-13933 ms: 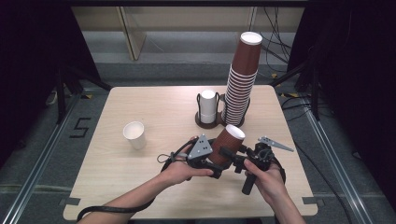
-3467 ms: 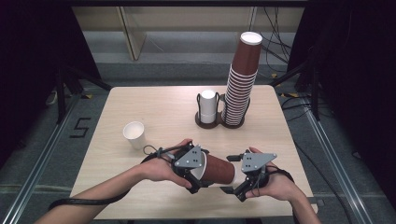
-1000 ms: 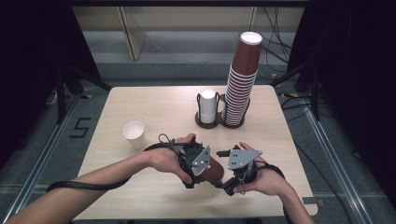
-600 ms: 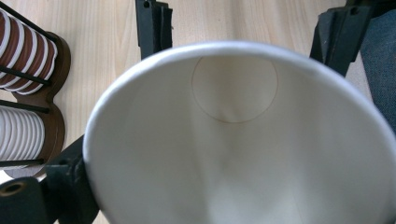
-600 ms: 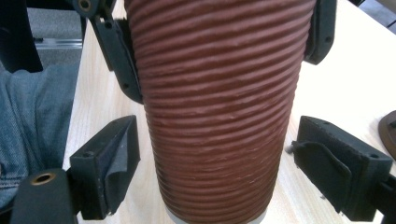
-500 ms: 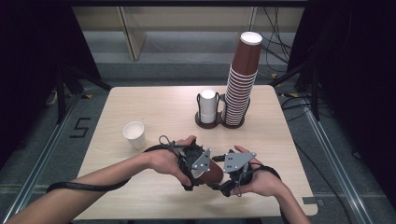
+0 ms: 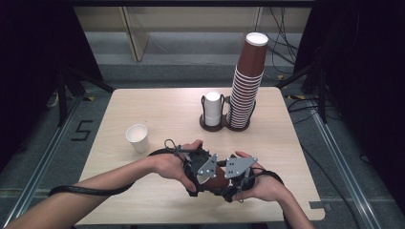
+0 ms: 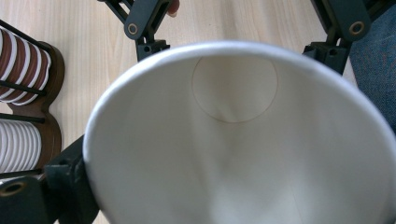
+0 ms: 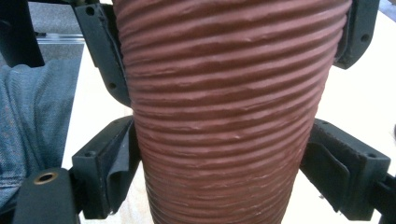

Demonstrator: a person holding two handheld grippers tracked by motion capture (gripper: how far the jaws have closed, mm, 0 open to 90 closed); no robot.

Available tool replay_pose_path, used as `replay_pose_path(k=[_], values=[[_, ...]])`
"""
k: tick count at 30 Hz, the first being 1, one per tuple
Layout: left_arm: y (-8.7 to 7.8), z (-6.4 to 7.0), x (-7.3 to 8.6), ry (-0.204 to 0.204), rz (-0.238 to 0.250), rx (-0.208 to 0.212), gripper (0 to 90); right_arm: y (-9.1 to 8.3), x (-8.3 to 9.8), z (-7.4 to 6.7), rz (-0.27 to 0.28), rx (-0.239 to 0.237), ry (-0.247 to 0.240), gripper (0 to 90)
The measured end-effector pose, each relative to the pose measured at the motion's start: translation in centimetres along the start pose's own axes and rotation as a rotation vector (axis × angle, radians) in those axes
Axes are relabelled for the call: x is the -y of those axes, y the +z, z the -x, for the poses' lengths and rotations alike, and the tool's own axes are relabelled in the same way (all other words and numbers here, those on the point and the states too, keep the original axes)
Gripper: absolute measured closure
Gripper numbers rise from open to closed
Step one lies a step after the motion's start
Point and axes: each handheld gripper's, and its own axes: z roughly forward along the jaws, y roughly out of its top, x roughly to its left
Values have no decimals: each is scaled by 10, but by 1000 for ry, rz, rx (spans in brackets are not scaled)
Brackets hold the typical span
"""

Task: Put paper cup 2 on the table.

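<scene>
High view: a brown ribbed paper cup (image 7: 218, 180) lies on its side just above the table (image 7: 172, 105) near its front edge, at about six o'clock on the tabletop, held between two hand-held grippers. In the left gripper view the cup's white inside (image 8: 233, 140) faces the lens, and it is empty right down to its round bottom. At about one o'clock on the table stands a dark wooden holder (image 7: 224, 126) with two wire-caged wells: the left well holds a short stack of white cups (image 7: 212, 109), the right a tall tower of brown cups (image 7: 246, 81) nested one in the other. A single white cup (image 7: 137, 138) stands upright and apart at about nine o'clock; what is in it I cannot tell from here. The left gripper (image 7: 203, 174) grips the brown cup at its mouth end, jaws spread wide around the rim. The right gripper (image 7: 231, 183) has just been closing its jaws; in the right gripper view its black pads (image 9: 112, 163) sit against both sides of the ribbed wall (image 9: 229, 107), jaws about half open around the cup's narrower end. Both forearms come in from the front edge, the hands close together, the left hand (image 7: 174, 164) curled over its gripper, the right hand (image 7: 265, 186) cradling its own from below.
</scene>
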Motion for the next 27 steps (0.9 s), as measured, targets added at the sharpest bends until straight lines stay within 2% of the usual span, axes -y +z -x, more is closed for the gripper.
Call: replay_pose_path(k=[2, 3, 5, 8, 9, 12, 13, 14, 15, 16, 17, 19, 20, 22, 23, 24, 26, 27], values=[[0, 1, 0, 2, 0, 5, 65, 0, 0, 0, 2, -4, 1, 166], [0, 1, 0, 4, 1, 6, 65, 1, 0, -1, -3, -15, 16, 167], [0, 1, -1, 4, 1, 7, 65, 1, 0, -1, -4, -11, -5, 170], [0, 1, -3, 10, 7, 6, 65, 2, 1, -3, -2, -21, 7, 179], [0, 2, -3, 10, 7, 8, 65, 3, 1, -2, -2, -12, -7, 188], [0, 2, -4, 14, 9, 5, 65, 3, 2, -3, 7, -11, -6, 199], [0, 2, -5, 15, 7, 5, 65, 3, 2, -4, 4, -22, 4, 203], [0, 2, -5, 15, 7, 6, 65, 2, 3, -6, -4, -16, 37, 207], [0, 2, -5, 16, 8, 4, 65, 2, 3, -6, 4, -15, 40, 209], [0, 2, -5, 16, 10, 3, 66, 2, 3, -6, 4, -13, 37, 210], [0, 2, -6, 16, 13, 3, 66, 2, 3, -4, 15, -14, 4, 212], [0, 2, -6, 15, 16, 2, 65, 1, 4, -3, 25, -10, -7, 214], [0, 2, -6, 15, 16, 2, 63, 1, 4, -3, 25, -10, -7, 214], [0, 1, -6, 4, 16, 9, 52, -1, 5, -7, 22, -5, 31, 211], [-1, 0, -6, -8, 15, 20, 39, -1, 5, -5, 36, -7, 5, 209], [0, 0, -6, -22, 18, 19, 13, -1, 5, -5, 36, -6, -3, 209], [-1, 0, -5, -22, 20, 19, 0, -2, 6, -6, 26, -4, -3, 209], [-1, 0, -4, -31, 28, 6, 0, -4, 7, -5, 34, 17, -23, 209]])
